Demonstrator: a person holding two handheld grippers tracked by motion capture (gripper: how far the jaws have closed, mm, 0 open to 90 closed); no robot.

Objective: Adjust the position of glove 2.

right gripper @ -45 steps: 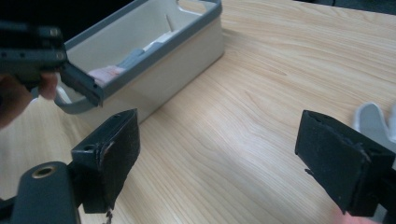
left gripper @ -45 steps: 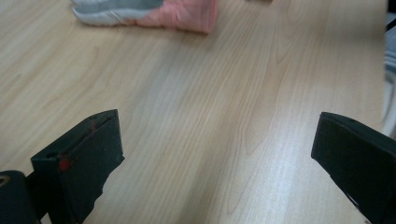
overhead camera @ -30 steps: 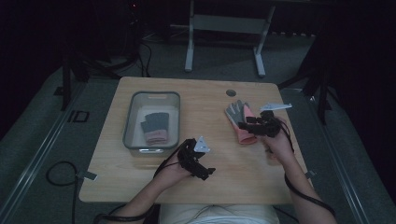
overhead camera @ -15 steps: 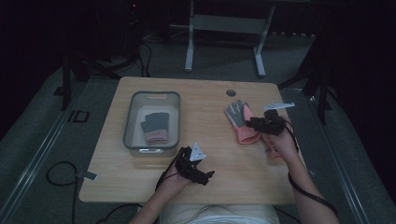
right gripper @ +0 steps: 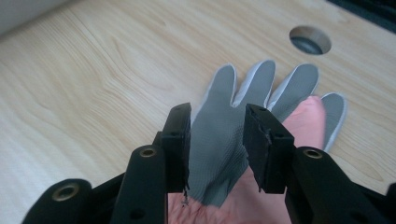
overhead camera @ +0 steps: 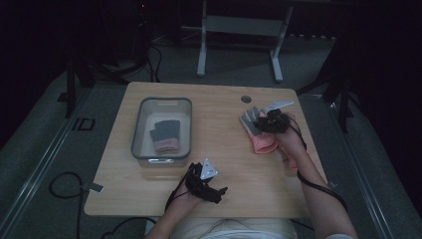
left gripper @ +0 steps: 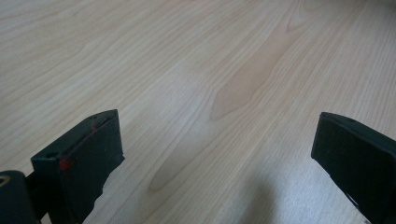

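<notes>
Here the right claw [right gripper: 217,140] sits low over a grey glove [right gripper: 233,121] at the far right of the wooden bench [overhead camera: 219,129]. In the right gripper view the glove's palm runs up between the two black jaws, with a jaw close against each side of the cloth; the jaws are partly closed around it, but whether they actually press the fabric cannot be told. The glove's fingers fan out past the jaw tips toward a round hole [right gripper: 310,39] in the bench top. Under the grey glove lies a pink glove [right gripper: 303,126], showing at the right of the jaws and below them. From the high view the right claw [overhead camera: 268,121] rests on the same pair of gloves, the grey one [overhead camera: 247,121] poking out to its left.

The left claw [left gripper: 217,154] is spread wide with bare wood between its jaws. In the high view that left claw [overhead camera: 211,191] hovers at the near edge of the bench, well apart from the gloves. A clear bin [overhead camera: 141,127] stands at the left of the bench, holding another grey and pink glove [overhead camera: 164,135].
</notes>
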